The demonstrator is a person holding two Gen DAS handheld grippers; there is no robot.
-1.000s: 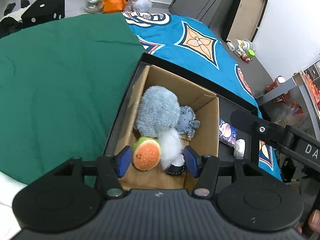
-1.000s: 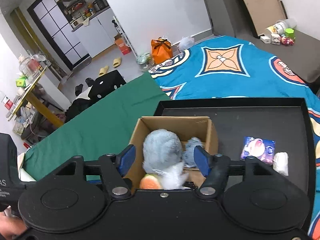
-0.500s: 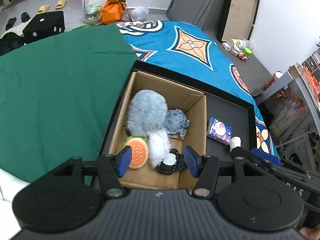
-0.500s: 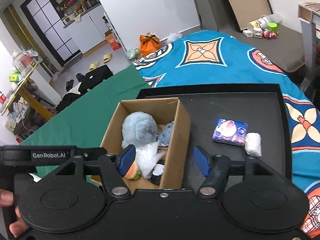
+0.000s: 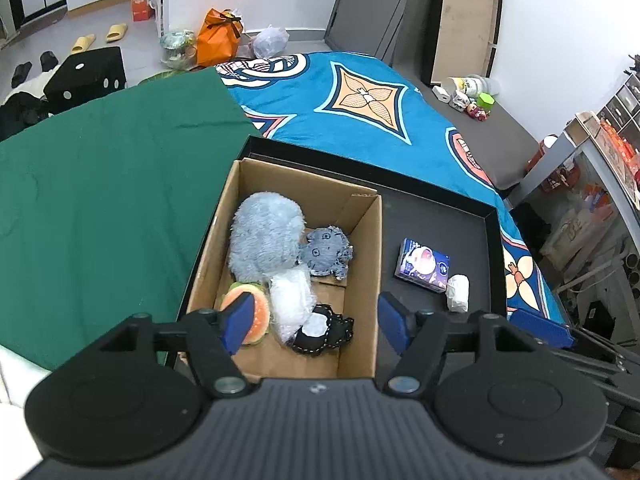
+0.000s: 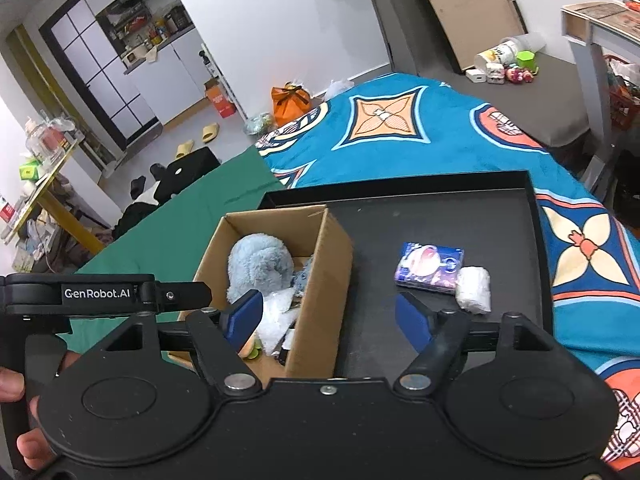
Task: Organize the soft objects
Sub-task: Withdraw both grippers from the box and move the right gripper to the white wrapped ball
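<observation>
A cardboard box (image 5: 362, 264) stands at the left of a black tray (image 5: 472, 248). In it lie a grey-blue plush (image 5: 264, 236), a small denim plush (image 5: 326, 250), a burger plush (image 5: 260, 312), a white fluffy piece (image 5: 290, 296) and a black-and-white soft toy (image 5: 324, 328). The box (image 6: 324, 280) and grey-blue plush (image 6: 260, 264) also show in the right wrist view. My left gripper (image 5: 316, 324) is open and empty above the box's near end. My right gripper (image 6: 330, 320) is open and empty above the box's right wall.
A purple packet (image 5: 422, 265) and a white wrapped roll (image 5: 458, 293) lie on the tray right of the box; both show in the right wrist view, packet (image 6: 430, 268) and roll (image 6: 474, 290). The tray rests on a blue patterned blanket (image 5: 360, 96) beside a green cloth (image 5: 100, 184).
Both grippers have pulled back and up from the box, so more of the tray shows. The right gripper has shifted right toward the packet. Both stay open.
</observation>
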